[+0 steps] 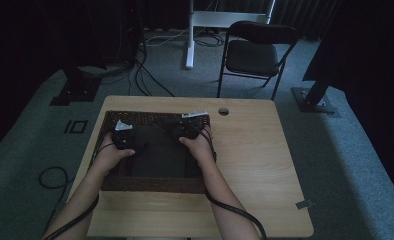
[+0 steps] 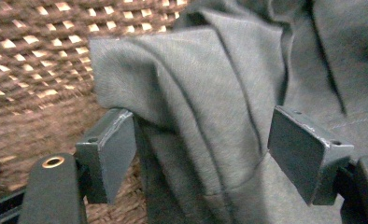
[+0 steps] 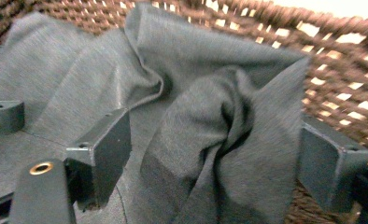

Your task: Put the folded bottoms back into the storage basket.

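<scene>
A dark grey cloth (image 1: 155, 150) lies crumpled in a brown wicker basket (image 1: 150, 184) on the wooden table (image 1: 255, 160). My left gripper (image 1: 122, 137) hangs over the basket's far left part, my right gripper (image 1: 182, 131) over its far right part. In the left gripper view the left gripper (image 2: 201, 149) stands open, with a raised fold of the cloth (image 2: 210, 84) between its pads and the woven wall (image 2: 32, 60) behind. In the right gripper view the right gripper (image 3: 215, 158) is open too, astride a bunched fold of cloth (image 3: 196, 93) by the basket wall (image 3: 350, 60).
The table has a round cable hole (image 1: 223, 111) beyond the basket and bare wood to the right. A black folding chair (image 1: 255, 52) and a white desk leg (image 1: 190, 35) stand behind the table. Cables run across the grey floor at left.
</scene>
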`<state>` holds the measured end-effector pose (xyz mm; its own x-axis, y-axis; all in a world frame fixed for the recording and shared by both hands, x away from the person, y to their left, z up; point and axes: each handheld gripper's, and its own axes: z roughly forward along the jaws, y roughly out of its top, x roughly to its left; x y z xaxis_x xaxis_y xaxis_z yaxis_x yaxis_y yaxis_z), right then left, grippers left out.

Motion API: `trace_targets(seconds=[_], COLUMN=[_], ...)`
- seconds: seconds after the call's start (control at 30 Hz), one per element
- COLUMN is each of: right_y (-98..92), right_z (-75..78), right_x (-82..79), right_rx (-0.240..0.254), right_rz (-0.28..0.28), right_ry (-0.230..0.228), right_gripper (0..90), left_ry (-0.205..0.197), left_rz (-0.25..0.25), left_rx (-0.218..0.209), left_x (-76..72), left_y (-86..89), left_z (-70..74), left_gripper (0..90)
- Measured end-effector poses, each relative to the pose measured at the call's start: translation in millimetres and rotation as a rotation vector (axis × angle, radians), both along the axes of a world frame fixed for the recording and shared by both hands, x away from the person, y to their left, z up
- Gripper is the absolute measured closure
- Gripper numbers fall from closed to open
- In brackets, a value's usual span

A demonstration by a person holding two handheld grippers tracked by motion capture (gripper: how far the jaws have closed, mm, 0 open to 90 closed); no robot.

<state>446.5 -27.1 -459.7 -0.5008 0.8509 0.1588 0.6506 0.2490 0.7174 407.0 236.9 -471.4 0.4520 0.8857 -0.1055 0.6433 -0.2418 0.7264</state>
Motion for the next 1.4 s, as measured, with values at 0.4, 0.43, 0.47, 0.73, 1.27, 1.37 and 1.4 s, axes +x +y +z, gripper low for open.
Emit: trace_targets(seconds=[0.4, 0.43, 0.47, 0.73, 1.27, 1.37, 1.4], right_y=[-10.1, -10.5, -10.9, -16.9, -55.2, -61.3, -63.8], right_z=[29.3, 31.5, 33.7, 52.2, 65.4, 64.5, 64.2], right_x=[-9.1, -10.1, -10.9, -18.7, -35.0, -36.4, -37.3], right_rx=[0.033, 0.038, 0.039, 0.054, 0.044, 0.045, 0.044], right_rz=[0.028, 0.028, 0.028, 0.034, 0.013, 0.005, 0.002], right_ry=[-0.070, -0.075, -0.081, -0.128, -0.168, -0.174, -0.176], right_gripper=[15.7, 15.7, 15.7, 15.3, 14.5, 14.5, 14.5], left_ry=[-0.059, -0.061, -0.067, -0.090, -0.152, -0.160, -0.175], left_rz=[-0.027, -0.036, -0.048, -0.083, -0.137, -0.138, -0.136], left_rx=[-0.074, -0.076, -0.071, -0.103, -0.107, -0.120, -0.118], left_x=[-12.5, -14.5, -16.5, -27.0, -60.0, -62.8, -65.7], left_y=[5.9, 4.8, 3.6, 0.4, -7.9, -9.1, -9.7], left_z=[39.0, 41.3, 43.6, 60.3, 76.6, 78.7, 81.6], left_gripper=[19.8, 19.8, 19.8, 19.6, 19.6, 19.6, 19.6])
